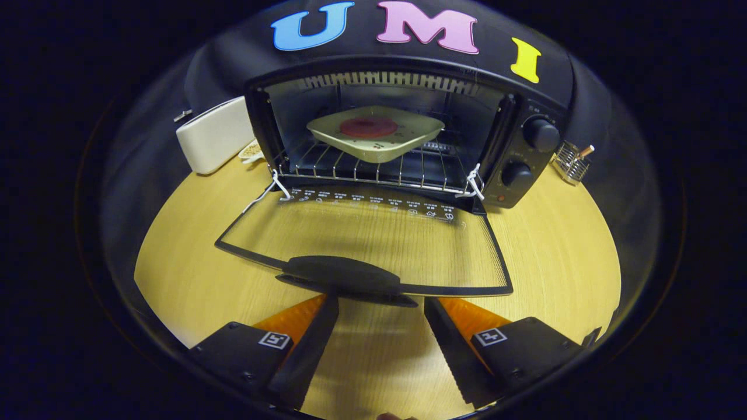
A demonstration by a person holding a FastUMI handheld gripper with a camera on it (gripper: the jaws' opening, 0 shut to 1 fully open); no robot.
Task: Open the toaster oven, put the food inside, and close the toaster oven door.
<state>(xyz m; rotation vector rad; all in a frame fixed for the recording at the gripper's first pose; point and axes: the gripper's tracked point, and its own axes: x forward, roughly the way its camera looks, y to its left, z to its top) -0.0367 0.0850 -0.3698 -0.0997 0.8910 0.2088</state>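
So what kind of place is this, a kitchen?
Probably a pretend kitchen corner in a test booth: a toaster oven stands open on a wooden table, a plate of food on its rack. The open claw waits near the door handle.

A round desk (560,251) of pale, yellowish wood grain spreads out ahead of the jaws and to both sides of them. A black cloth wall (233,64) curves close behind it, closing off the far side. Well beyond the jaws to the left, a white box (213,135) with rounded corners stands at the desk's far rim against the cloth. Well beyond them to the right, a small wire holder (571,161) sits near the rim. Light falls from above, leaving soft shadows on the wood.
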